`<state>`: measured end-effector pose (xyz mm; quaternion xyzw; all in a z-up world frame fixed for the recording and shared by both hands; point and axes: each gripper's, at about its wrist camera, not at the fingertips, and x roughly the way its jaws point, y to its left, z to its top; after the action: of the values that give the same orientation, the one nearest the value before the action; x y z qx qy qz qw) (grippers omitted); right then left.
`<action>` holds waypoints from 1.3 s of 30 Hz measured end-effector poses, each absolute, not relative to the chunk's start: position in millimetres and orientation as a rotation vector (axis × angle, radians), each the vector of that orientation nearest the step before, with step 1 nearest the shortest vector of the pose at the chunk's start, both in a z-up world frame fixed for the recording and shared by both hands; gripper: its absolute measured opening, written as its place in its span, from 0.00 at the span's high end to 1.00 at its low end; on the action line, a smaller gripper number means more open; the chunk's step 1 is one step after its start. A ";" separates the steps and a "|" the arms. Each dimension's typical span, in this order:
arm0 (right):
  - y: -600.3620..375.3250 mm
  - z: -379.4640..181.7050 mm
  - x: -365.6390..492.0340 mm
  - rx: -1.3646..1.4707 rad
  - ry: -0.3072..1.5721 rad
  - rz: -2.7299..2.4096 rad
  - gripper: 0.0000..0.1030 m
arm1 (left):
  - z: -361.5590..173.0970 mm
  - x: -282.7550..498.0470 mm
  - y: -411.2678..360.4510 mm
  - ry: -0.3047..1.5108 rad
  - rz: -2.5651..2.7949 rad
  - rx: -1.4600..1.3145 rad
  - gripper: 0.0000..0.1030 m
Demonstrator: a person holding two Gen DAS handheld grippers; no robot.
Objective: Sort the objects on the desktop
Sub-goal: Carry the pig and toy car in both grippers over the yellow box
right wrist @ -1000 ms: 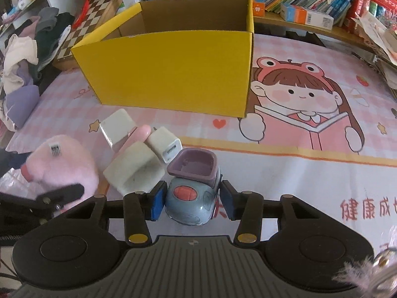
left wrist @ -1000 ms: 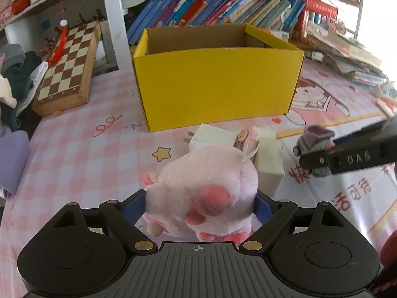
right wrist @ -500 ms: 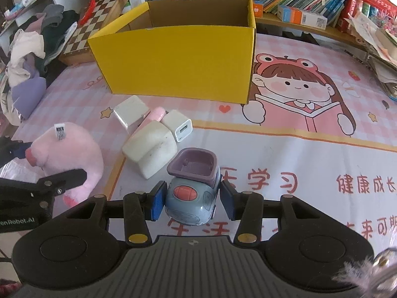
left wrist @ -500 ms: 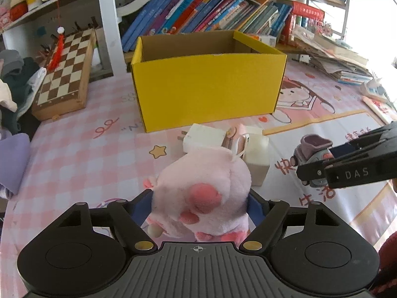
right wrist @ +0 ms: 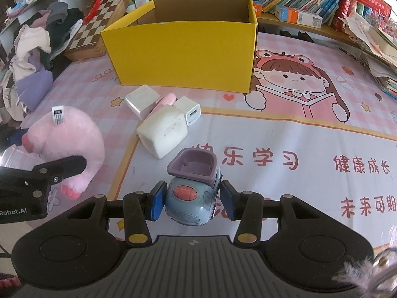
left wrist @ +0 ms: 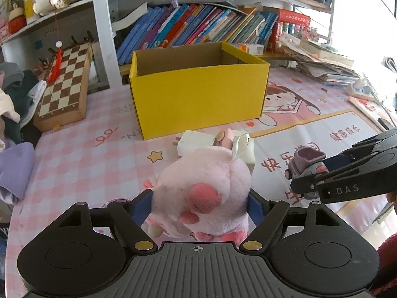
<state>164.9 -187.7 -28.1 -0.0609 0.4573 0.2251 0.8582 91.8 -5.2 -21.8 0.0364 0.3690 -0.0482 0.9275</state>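
My left gripper [left wrist: 199, 204] is shut on a pink plush pig [left wrist: 203, 188], held above the table; the pig also shows at the left of the right wrist view [right wrist: 67, 139]. My right gripper [right wrist: 192, 198] is shut on a grey-blue toy car with a purple seat [right wrist: 192, 191], lifted off the mat; the car shows in the left wrist view [left wrist: 306, 166]. An open yellow cardboard box [left wrist: 198, 99] stands ahead of both grippers [right wrist: 181, 54]. White chargers [right wrist: 162, 130] and a pink item [right wrist: 166, 100] lie on the mat in front of the box.
A chessboard [left wrist: 64, 87] leans at the left. Clothes [right wrist: 32, 57] pile at the table's left edge. Bookshelves [left wrist: 198, 27] stand behind the box. Stacked papers [left wrist: 320, 62] lie at the right. The cartoon mat [right wrist: 297, 114] covers the table.
Both grippers have risen and pulled back from the box with their toys held; the box and chargers look farther away and lower in view.
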 end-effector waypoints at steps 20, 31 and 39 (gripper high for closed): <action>-183.0 13.1 184.9 -0.166 0.862 0.514 0.56 | 30.6 112.6 -5.0 0.579 -0.149 0.132 0.23; -176.2 44.5 230.0 -0.200 0.765 0.547 0.56 | 48.4 142.5 -5.5 0.521 -0.148 0.148 0.23; -165.0 65.4 272.7 -0.234 0.687 0.588 0.56 | 60.8 174.7 -7.8 0.470 -0.128 0.138 0.23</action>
<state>272.7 -165.0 65.4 -0.1130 0.3312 0.2833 0.8929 174.7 -7.8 60.8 0.0680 0.2324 -0.0635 0.9682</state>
